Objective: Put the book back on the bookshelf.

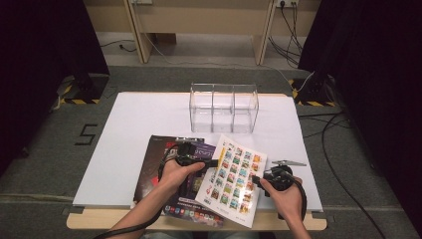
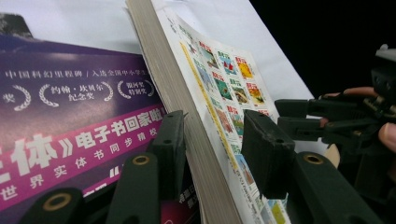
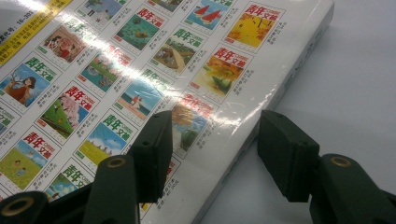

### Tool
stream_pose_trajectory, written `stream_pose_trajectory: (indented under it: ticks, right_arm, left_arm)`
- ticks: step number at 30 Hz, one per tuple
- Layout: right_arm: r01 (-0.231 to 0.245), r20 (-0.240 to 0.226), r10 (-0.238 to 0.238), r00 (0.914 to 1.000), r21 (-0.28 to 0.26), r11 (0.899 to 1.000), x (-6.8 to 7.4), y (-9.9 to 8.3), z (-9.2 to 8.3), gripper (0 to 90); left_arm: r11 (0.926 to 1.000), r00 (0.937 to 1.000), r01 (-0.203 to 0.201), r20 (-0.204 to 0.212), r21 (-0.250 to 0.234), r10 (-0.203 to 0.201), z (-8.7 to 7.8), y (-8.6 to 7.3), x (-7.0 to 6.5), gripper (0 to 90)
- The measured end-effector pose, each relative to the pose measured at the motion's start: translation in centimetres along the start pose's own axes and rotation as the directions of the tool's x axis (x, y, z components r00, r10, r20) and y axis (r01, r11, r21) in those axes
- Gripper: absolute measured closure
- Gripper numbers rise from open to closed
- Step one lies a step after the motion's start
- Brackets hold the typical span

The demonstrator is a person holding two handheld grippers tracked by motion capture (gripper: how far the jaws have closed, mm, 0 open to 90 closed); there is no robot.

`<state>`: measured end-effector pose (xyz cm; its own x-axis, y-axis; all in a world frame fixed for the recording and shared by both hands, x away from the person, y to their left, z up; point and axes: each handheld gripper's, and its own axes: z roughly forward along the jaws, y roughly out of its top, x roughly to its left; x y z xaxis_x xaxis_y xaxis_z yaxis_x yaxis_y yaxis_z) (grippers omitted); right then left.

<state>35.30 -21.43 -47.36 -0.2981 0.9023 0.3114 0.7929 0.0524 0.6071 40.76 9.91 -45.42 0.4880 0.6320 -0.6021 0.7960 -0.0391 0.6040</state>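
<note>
Both claws gape astride the 青年文摘 magazine [image 3: 154, 74] edge, beside the 电子书回家啦 book [image 2: 70, 135].

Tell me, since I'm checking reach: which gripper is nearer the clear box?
Left. The left gripper sits just before the clear box; the right gripper lies nearer the person.

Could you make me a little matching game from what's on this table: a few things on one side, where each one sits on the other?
Things:
1. clear box
2. white magazine
3. purple book
4. left gripper

Places:
A. flat under the white magazine
B. far side of the white board
C. fingers either side of the page edge
D. tilted up between both grippers

Pairs: 1-B, 2-D, 3-A, 4-C
</note>
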Motion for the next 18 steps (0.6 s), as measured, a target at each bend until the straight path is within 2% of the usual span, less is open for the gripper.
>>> stream_pose_trajectory:
  ticks: [2, 3, 5, 8, 9, 10, 11, 13, 14, 18]
  right_arm:
    - [0.003, 0.0, -0.003, 1.0, -0.005, 1.0, -0.1, 0.0, 0.0, 45.7]
    - [0.002, 0.0, -0.002, 1.0, -0.005, 1.0, -0.1, 0.0, 0.0, 45.6]
    - [-0.002, -0.001, 0.002, 1.0, -0.003, 1.0, -0.1, 0.0, 0.0, 45.5]
    - [-0.007, -0.005, 0.006, 1.0, -0.006, 1.0, -0.2, 0.0, 0.0, 45.3]
    - [-0.011, -0.006, 0.011, 0.9999, -0.005, 1.0, -0.2, 0.0, -0.1, 45.3]
    - [-0.007, -0.006, 0.007, 1.0, -0.006, 1.0, -0.2, 0.0, 0.0, 45.3]
    - [-0.011, -0.007, 0.011, 0.9999, -0.005, 1.0, -0.2, 0.0, -0.1, 45.3]
    - [-0.014, -0.007, 0.014, 0.9999, -0.004, 1.0, -0.2, 0.0, -0.1, 45.3]
    - [-0.015, -0.011, 0.015, 0.9998, -0.006, 1.0, -0.3, 0.0, -0.1, 45.3]
    - [-0.008, -0.01, 0.008, 0.9999, -0.009, 1.0, -0.3, -0.1, -0.1, 45.0]
  left_arm:
    - [0.9991, 0.999, 0.042, 0.017, -0.003, -0.042, 0.1, 0.0, 0.3, 55.4]
    - [0.9989, 0.9987, 0.047, 0.021, -0.002, -0.047, 0.1, 0.0, 0.4, 55.6]
    - [0.9965, 0.9955, 0.083, 0.047, -0.012, -0.083, 0.2, 0.0, 0.6, 55.6]
    - [0.9895, 0.985, 0.139, 0.108, -0.039, -0.134, 0.1, 0.0, 0.5, 57.8]
    - [0.9876, 0.9806, 0.149, 0.136, -0.048, -0.142, 0.2, 0.0, 0.3, 58.8]
    - [0.9872, 0.9789, 0.151, 0.146, -0.05, -0.142, 0.2, 0.1, 0.2, 59.5]
    - [0.9885, 0.98, 0.143, 0.147, -0.05, -0.134, 0.3, 0.1, 0.1, 60.1]
    - [0.9906, 0.986, 0.123, 0.121, -0.06, -0.115, 0.4, -0.1, -0.2, 59.8]
    - [0.9906, 0.9862, 0.127, 0.113, -0.05, -0.121, 0.4, -0.3, -0.2, 58.6]
    - [0.9859, 0.979, 0.167, 0.119, -0.003, -0.166, 0.2, -1.1, -0.3, 57.5]
